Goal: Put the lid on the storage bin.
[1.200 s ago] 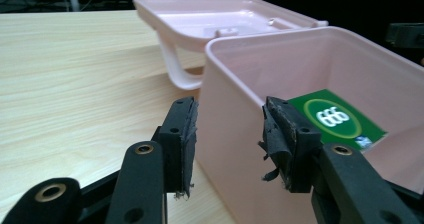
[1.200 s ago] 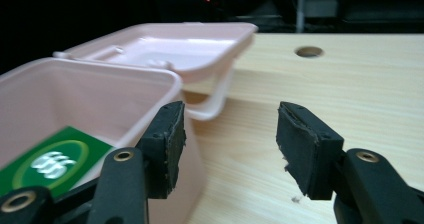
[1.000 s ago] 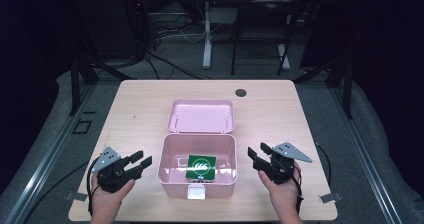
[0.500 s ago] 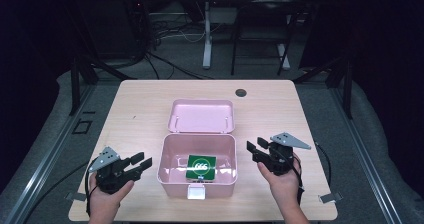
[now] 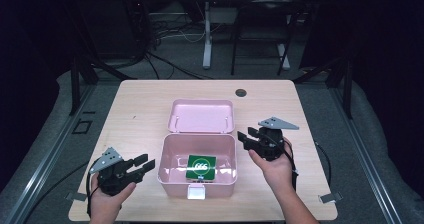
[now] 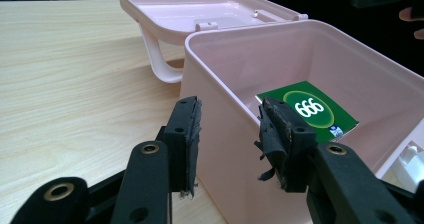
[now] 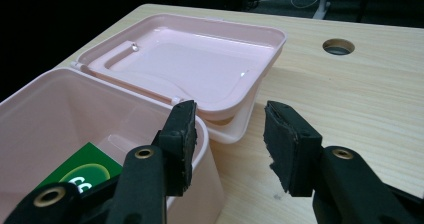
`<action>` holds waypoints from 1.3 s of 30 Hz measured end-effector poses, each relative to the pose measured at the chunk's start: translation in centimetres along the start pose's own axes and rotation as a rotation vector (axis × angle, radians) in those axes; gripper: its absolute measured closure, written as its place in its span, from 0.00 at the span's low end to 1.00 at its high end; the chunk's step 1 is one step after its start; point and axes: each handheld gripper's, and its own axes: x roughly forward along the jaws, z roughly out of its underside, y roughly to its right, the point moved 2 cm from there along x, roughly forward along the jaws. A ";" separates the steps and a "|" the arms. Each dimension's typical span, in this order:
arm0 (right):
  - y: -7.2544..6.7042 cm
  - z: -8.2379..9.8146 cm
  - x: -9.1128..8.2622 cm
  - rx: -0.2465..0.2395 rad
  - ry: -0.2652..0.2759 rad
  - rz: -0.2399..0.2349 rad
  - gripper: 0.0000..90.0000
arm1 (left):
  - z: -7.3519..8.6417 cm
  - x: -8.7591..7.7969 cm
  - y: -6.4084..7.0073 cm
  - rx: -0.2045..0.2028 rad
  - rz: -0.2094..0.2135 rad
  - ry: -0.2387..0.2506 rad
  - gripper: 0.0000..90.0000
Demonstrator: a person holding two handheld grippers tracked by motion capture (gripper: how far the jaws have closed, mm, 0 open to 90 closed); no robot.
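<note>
Your left gripper (image 5: pixel 145 163) released beside open pink box (image 5: pixel 170 169); right gripper (image 5: pixel 246 136) released at its far corner; green card (image 5: pixel 201 167) inside.

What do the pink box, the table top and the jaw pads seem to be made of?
Box: probably moulded plastic, smooth and glossy; small highlights shine on its open lid.
Table: light wood or wood-look laminate, matte, with printed-looking grain lines; which one I cannot tell.
Pads: likely black foam or rubber, dull, with frayed, torn edges.
</note>
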 end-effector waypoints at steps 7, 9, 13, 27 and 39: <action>-0.1 -1.4 1.2 0.002 -0.040 -0.013 0.63 | -0.1 0.0 0.5 0.009 0.017 0.000 0.68; -0.2 -1.8 1.5 0.002 -0.051 -0.012 0.63 | -0.2 0.0 0.6 0.015 0.018 -0.008 0.68; 0.0 -2.5 2.2 0.011 -0.069 -0.015 0.63 | -0.1 0.1 0.8 0.025 0.022 -0.008 0.69; 1.2 -3.7 5.2 0.063 -0.153 0.014 0.65 | -0.1 0.4 1.4 0.048 0.044 -0.026 0.72; 2.5 -4.4 8.0 0.129 -0.195 0.052 0.67 | 0.1 0.9 1.7 0.065 0.052 -0.044 0.76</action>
